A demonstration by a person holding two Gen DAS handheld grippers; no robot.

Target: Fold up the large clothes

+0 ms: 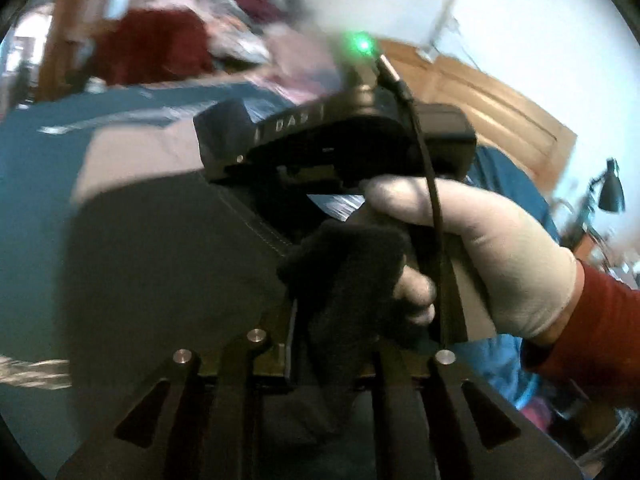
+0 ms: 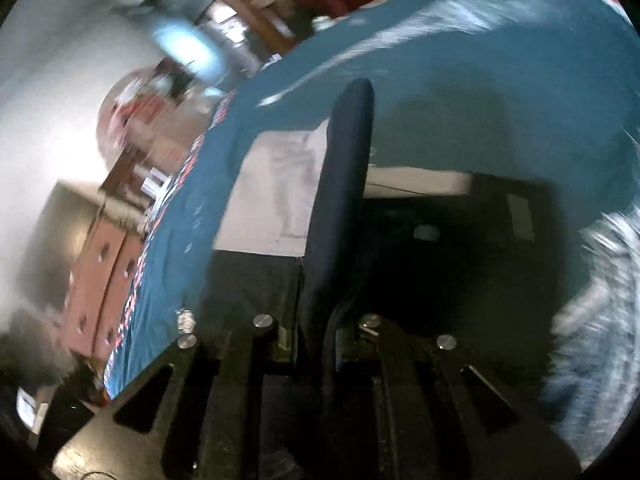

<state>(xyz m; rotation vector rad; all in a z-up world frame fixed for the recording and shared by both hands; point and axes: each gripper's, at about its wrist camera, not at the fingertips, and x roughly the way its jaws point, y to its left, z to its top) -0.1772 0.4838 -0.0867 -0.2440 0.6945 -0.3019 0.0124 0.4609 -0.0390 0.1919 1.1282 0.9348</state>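
Pinching dark cloth on both sides: left gripper (image 1: pixel 336 276) has its fingers closed narrow on a bunched wad of the dark garment (image 1: pixel 168 248), soft fuzzy knit at the pinch, smooth matte weave with one line of pale stitching further out. Right gripper (image 2: pixel 340 200) is likewise clamped on a fold of the same dark fabric, which stands as one tall upright ridge with a rounded top between the fingers.

Garment lies spread over the bed, on a teal sheet (image 2: pixel 500 64) with a red-white patterned border along its edge; a pale rectangular patch (image 2: pixel 272 200) shows beside the ridge, can't tell what it is.

Left wrist view looks straight at the other gripper's body (image 1: pixel 336 136): hard black plastic, blocky, one green LED lit on top, one thin black cable running down. One gloved hand (image 1: pixel 472 248) wraps its handle, glove off-white and smooth, red sleeve (image 1: pixel 608 328) at the wrist.

Each view shows the gripper's black flat linkage plates with round silver pins: three visible on left view, four on right.

Background blurred: heap of mixed clothes (image 1: pixel 224 36), red and pink, at the far end; wooden door (image 1: pixel 500 104); one black desk lamp (image 1: pixel 610 188); brown drawer unit (image 2: pixel 108 280) beside the bed
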